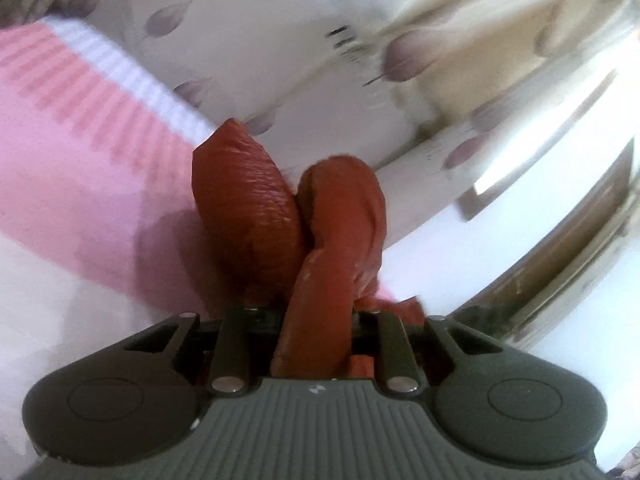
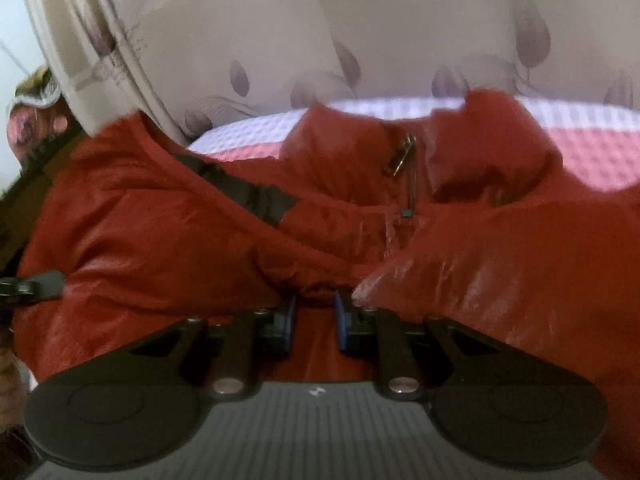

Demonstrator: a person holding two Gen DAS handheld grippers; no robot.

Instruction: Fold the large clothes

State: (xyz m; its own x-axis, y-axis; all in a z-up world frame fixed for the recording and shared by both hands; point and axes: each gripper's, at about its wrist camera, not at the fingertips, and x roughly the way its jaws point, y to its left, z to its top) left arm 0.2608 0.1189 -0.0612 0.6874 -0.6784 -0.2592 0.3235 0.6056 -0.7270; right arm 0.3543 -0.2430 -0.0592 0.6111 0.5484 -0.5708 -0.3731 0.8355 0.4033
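In the left wrist view, our left tongs (image 1: pixel 298 216) sit at the centre of the frame, pinching a bunched fold of the shiny red padded jacket (image 1: pixel 248 208); red cloth fills the gap and hides the fingers. The pink and white waffle-weave blanket (image 1: pixel 80 120) lies at the left, and a cream sheet printed with mauve leaves (image 1: pixel 280 40) fills the top.

In the right wrist view, the jacket (image 2: pixel 160 220) is spread across the middle of the frame on the blanket (image 2: pixel 592 152), its metal zip pull (image 2: pixel 402 156) near the centre. Our right tongs (image 2: pixel 316 300), low at centre, are drawn close on a ridge of red fabric between the blue pads (image 2: pixel 290 320).

We judge the step to be gripping two edges for a fold; next we should lift both together and carry the cloth over evenly.
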